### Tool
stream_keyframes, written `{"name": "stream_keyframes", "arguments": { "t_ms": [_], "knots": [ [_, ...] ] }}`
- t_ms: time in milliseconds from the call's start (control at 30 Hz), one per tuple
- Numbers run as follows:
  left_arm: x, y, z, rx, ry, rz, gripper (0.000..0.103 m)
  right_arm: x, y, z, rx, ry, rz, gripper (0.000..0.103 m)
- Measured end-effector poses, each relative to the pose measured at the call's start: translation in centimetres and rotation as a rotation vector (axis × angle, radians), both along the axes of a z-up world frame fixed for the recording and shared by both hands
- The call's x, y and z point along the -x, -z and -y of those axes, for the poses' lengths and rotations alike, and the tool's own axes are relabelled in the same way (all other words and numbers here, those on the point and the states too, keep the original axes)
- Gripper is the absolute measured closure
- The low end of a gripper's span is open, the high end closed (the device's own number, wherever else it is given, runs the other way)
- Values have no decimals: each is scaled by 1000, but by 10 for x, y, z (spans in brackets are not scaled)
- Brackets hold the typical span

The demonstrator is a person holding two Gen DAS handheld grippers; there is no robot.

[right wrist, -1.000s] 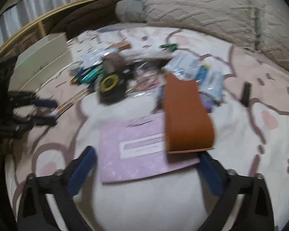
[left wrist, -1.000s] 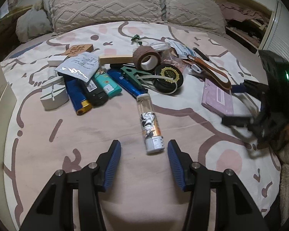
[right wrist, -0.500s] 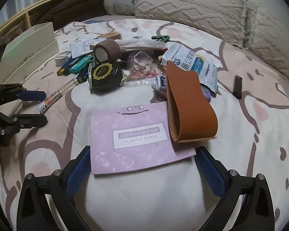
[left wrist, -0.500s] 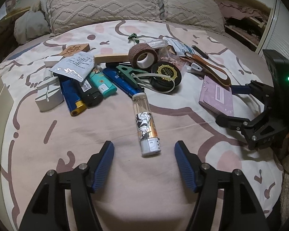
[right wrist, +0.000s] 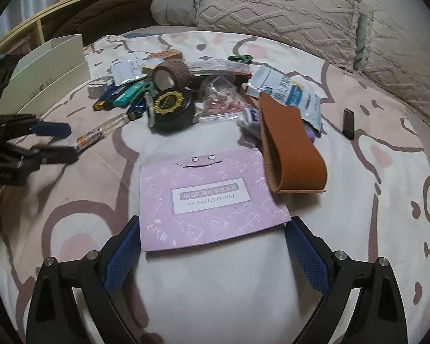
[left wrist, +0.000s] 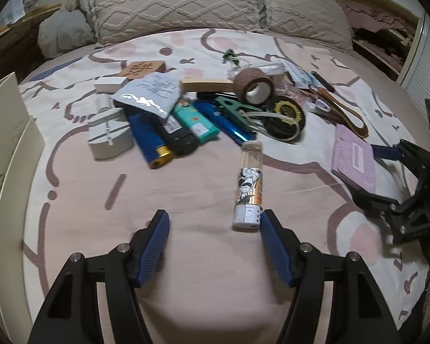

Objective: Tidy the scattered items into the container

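1. Left wrist view: the tall white cardboard box (left wrist: 5, 132) stands at the far left edge of the patterned pink and white bed cover (left wrist: 186, 189). Only its outer walls show, so its contents cannot be told.
2. Same view: the left gripper (left wrist: 213, 229) hangs low over the cover, its 2 blue-padded jaws spread wide with nothing between them.
3. The clear tube lighter with the orange and white printed sleeve (left wrist: 249, 183) lies ahead of the jaws, its white cap end just beside the right-hand blue pad (left wrist: 273, 246); whether they touch cannot be told.
4. Beyond it lies the scattered pile: a blue lighter with a gold tip (left wrist: 150, 140), a teal lighter (left wrist: 195, 123), a brown roll of bandage tape (left wrist: 253, 87) and a round black tin with a gold emblem (left wrist: 285, 114).
5. Right wrist view: the white box (right wrist: 47, 71) stands at the upper left, open side facing away; its inside is hidden.
6. The right gripper (right wrist: 212, 246) is spread wide, unclamped, straddling the near edge of the flat lilac paper packet with a white label (right wrist: 209, 197). The packet's near corners sit just beside both pads.
7. A tan leather loop strap (right wrist: 292, 149) rests on the packet's far right corner.
8. The left gripper (right wrist: 57, 140) shows at the left edge, by the clear tube lighter (right wrist: 103, 130).
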State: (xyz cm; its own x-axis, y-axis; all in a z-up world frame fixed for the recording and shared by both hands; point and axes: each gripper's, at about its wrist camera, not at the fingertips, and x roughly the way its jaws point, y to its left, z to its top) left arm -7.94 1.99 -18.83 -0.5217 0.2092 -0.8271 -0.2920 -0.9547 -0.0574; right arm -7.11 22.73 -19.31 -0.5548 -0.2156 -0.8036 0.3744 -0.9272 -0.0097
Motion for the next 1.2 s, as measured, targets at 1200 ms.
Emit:
{"name": "stream_keyframes", "arguments": {
  "t_ms": [1200],
  "knots": [
    [5,-5,17,-109,-76,22,9,-34,-1,25,2,-8,34,5]
  ]
}}
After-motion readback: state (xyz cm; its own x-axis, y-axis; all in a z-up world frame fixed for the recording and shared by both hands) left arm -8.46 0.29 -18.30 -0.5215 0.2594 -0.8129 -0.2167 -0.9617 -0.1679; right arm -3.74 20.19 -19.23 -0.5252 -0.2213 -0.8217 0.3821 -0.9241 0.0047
